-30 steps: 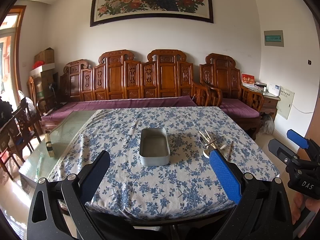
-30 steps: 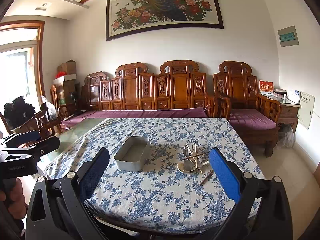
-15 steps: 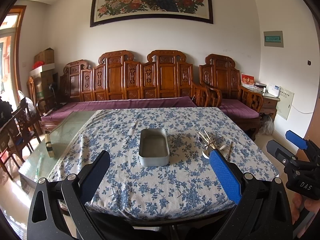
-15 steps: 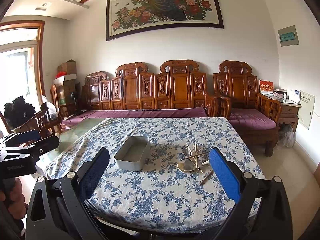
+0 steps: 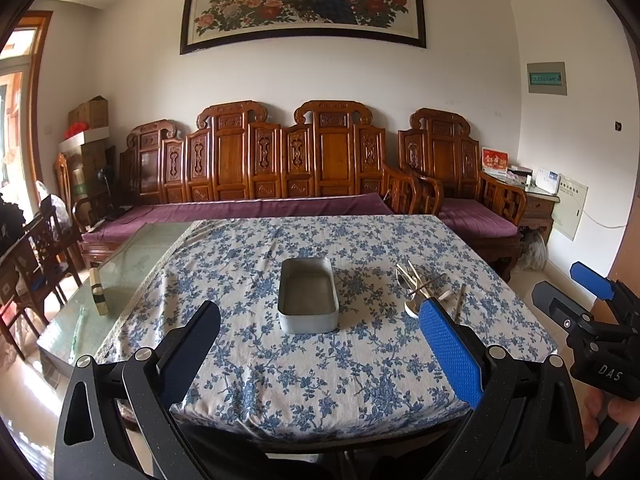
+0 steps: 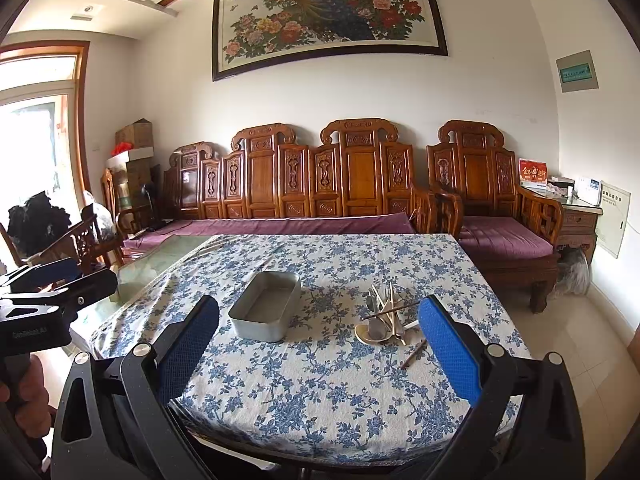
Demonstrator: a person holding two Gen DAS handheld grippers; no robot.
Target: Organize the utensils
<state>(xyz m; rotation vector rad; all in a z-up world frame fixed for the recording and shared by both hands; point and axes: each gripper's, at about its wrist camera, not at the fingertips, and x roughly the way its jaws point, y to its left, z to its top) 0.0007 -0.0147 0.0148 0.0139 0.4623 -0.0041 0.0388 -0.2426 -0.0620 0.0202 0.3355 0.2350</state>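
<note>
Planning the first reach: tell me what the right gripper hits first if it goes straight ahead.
Probably the floral tablecloth, between the metal tin and the utensil pile; the open right gripper aims between them. Depth is uncertain.

A shallow rectangular grey metal tin with rounded corners [image 6: 266, 306] sits open and upright near the middle of the bench. To its right, apart from it, a heap of metal spoons and wooden chopsticks [image 6: 386, 313] lies crisscrossed over a small cream spoon [image 6: 365, 333]. One brown chopstick [image 6: 413, 354] lies alone just beside the heap.
</note>
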